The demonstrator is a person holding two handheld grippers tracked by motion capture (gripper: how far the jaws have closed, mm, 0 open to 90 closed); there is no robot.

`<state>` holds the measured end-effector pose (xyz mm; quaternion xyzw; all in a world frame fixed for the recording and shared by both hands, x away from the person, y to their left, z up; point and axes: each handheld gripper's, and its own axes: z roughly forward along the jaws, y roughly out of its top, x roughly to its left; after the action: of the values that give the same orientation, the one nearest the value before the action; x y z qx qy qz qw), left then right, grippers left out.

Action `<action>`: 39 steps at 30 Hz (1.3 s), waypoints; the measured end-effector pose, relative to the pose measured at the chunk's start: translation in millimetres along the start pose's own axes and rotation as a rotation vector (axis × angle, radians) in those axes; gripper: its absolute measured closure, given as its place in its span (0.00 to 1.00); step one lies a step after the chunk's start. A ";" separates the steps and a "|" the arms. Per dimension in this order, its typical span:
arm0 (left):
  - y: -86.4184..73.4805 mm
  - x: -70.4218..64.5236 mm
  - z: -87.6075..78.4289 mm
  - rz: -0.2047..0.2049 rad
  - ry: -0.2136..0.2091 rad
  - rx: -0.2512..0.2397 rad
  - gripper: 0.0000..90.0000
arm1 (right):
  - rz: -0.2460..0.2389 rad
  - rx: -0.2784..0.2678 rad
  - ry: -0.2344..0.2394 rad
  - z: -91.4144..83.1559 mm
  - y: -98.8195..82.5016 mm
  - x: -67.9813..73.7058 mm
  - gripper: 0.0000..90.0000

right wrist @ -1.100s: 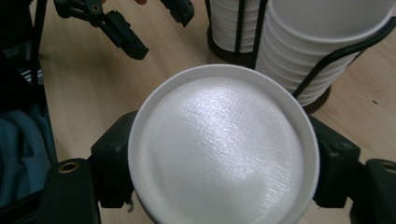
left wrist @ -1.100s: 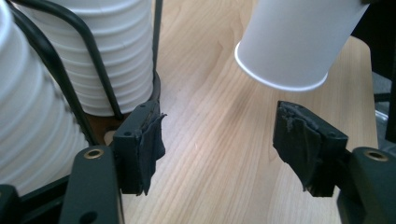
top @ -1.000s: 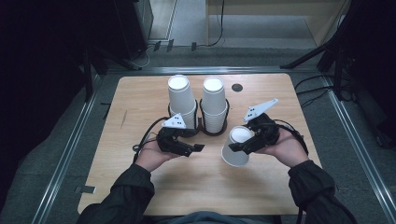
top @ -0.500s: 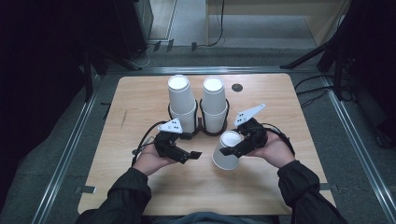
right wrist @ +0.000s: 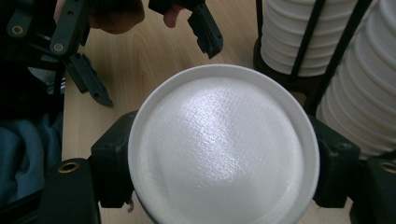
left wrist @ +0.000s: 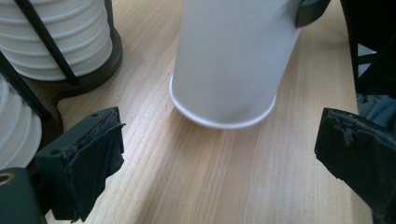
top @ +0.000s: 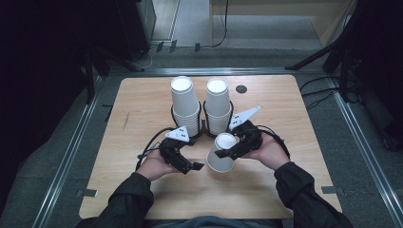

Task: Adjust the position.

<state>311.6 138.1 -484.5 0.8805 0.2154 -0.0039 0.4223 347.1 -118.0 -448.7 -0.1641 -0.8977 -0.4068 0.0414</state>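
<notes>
Though smooth, paper cup (top: 222, 153) tapers.

I work in a lab: a wooden table (top: 142, 190) on metal rails (top: 62, 161), cables (top: 328, 95) trailing beyond my fingers, dark equipment stands (top: 133, 28) behind.

Right tongs (top: 222, 153) clamp an upside-down paper cup (top: 222, 153); left tongs (top: 196, 166), gaping, sit just beside it.

Two cup stacks (top: 186, 105) (top: 218, 104) in wire holder (top: 204, 127) — wooden table (top: 294, 142).
</notes>
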 end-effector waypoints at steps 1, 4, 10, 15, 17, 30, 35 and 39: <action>-0.5 0.6 2.0 -0.001 -0.007 0.002 0.01 | 0.001 -0.002 0.011 4.7 2.3 1.3 0.28; -1.0 1.1 5.2 0.005 -0.016 0.009 0.00 | -0.007 -0.007 0.022 8.3 4.9 3.7 0.28; -0.2 -0.2 15.3 0.017 -0.049 0.014 0.00 | -0.022 -0.041 0.039 5.8 10.9 8.3 0.28; 2.1 -3.2 20.5 0.031 -0.063 0.005 0.00 | -0.026 -0.075 0.058 0.9 16.5 11.2 0.28; 2.7 -3.9 21.3 0.032 -0.067 -0.002 0.00 | -0.029 -0.086 0.064 -0.5 18.8 13.4 0.28; 8.7 -13.4 24.0 0.071 -0.095 -0.048 0.05 | -0.025 -0.167 0.118 -7.6 25.1 20.7 0.28; 11.8 -12.9 13.9 0.086 -0.094 -0.075 0.13 | -0.027 -0.199 0.128 -13.9 24.7 19.6 0.28; 14.9 -11.4 8.3 0.082 -0.103 -0.074 0.15 | -0.001 -0.215 0.142 -17.9 23.7 16.2 0.28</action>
<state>308.4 119.4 -476.6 0.8711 0.1570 -0.0239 0.4648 338.5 -112.5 -416.4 -0.1379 -0.8439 -0.5112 0.0869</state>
